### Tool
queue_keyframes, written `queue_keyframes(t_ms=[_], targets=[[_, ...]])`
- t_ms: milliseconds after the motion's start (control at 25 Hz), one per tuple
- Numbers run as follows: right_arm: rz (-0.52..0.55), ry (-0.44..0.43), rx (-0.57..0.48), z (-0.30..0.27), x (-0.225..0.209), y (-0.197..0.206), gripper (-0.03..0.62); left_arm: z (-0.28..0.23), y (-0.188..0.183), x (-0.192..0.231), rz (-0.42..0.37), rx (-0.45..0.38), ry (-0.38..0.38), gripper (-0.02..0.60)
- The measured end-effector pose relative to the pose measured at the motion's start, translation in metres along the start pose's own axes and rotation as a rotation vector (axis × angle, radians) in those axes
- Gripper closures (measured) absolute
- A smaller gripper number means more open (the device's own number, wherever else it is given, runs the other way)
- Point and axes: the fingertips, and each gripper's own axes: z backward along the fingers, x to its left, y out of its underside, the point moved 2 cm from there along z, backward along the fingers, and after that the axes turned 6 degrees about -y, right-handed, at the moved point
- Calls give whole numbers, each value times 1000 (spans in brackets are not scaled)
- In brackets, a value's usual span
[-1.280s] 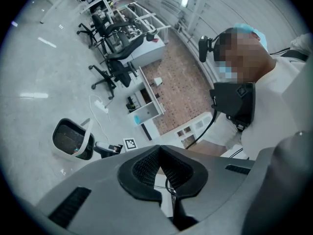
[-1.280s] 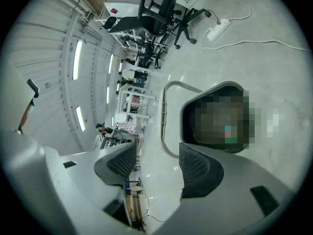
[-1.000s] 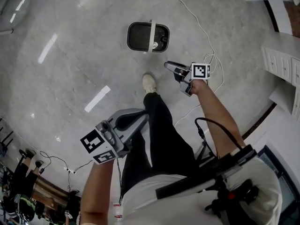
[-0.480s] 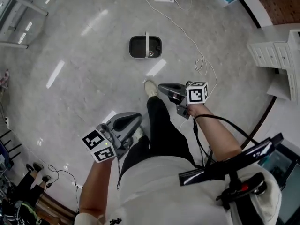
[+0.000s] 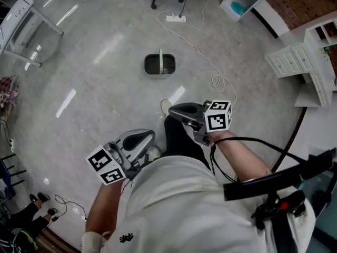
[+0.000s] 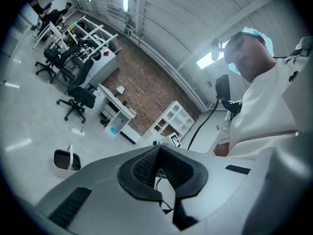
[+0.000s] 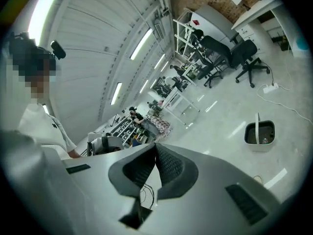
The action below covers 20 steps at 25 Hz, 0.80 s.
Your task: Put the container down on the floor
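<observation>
Already container (image 5: 160, 65) set upright on open floor (image 5: 105, 78), well apart from both claws. Left claw (image 5: 142, 138), right claw (image 5: 179, 111): closed together, nothing held. Risk: container kicked, or nearby cable (image 5: 205, 57) snagged, if forward step is taken.

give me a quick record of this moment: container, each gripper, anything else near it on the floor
container: container, a dark basket with a white handle, upright on the floor
left: left gripper, jaws together, empty, well short of the container
right: right gripper, jaws together, empty, well short of the container
nearby: power strip beyond the container
task state: container down, nothing holding it
</observation>
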Motion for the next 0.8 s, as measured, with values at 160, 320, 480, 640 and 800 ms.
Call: queue_keyframes(t_ms=[160, 320, 480, 640, 800], targets=[[67, -16, 0, 3, 47, 6, 577, 11, 0, -23, -23, -18, -6, 571], [109, -37, -20, 7, 77, 10, 577, 15, -6, -32, -51, -27, -44, 571], [129, -45, -36, 8, 100, 15, 577, 22, -6, -40, -68, -39, -54, 571], [166, -57, -47, 6, 115, 14, 577, 29, 0, -41, -89, -30, -64, 571], [191, -68, -45, 8, 130, 16, 577, 32, 2, -42, -88, -31, -69, 571]])
